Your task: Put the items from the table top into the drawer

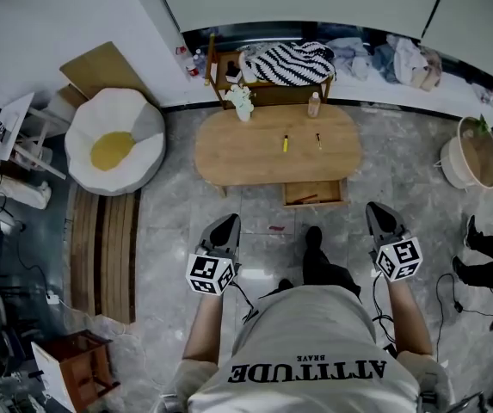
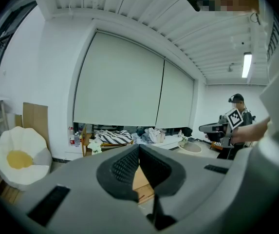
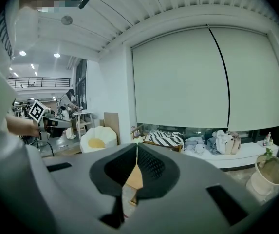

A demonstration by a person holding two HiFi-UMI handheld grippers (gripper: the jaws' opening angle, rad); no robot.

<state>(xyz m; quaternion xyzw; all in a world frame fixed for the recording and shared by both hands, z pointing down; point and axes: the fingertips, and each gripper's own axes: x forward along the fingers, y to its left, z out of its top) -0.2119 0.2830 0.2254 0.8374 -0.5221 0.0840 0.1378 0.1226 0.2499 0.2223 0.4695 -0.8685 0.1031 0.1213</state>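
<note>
Left gripper [image 1: 225, 224] and right gripper [image 1: 381, 212] are held out in front of the person, one in each hand, and each carries one cube with square markers. In the left gripper view its two dark ribbed pads [image 2: 124, 167] meet at the tips with nothing between them. The right gripper view shows the same: two pads [image 3: 150, 165] closed together and empty. Both grippers point toward the one oval light-wood low table [image 1: 229, 149], which stands well apart from them across the grey stone floor [image 1: 177, 222].

Four things are on the table top:
- one white vase of pale flowers [image 1: 243, 104], near the far left edge;
- one small pinkish bottle [image 1: 314, 104], upright near the far edge;
- one yellow marker pen [image 1: 286, 143], lying near the middle;
- one thin dark pen-like tool [image 1: 318, 141], lying just right of the marker and not touching it.

One wooden drawer [image 1: 314, 203] is pulled open on the near right side of the table. One thin reddish stick [image 1: 304, 199] lies inside it. One small red object [image 1: 276, 228] lies on the floor just in front of the drawer.

Around the table there are three more things:
- one white round beanbag seat with a yellow centre [image 1: 113, 140], to the left;
- one black-and-white striped cloth [image 1: 293, 63], draped on a wooden rack behind;
- one pale round basket [image 1: 474, 155], at the far right.
</note>
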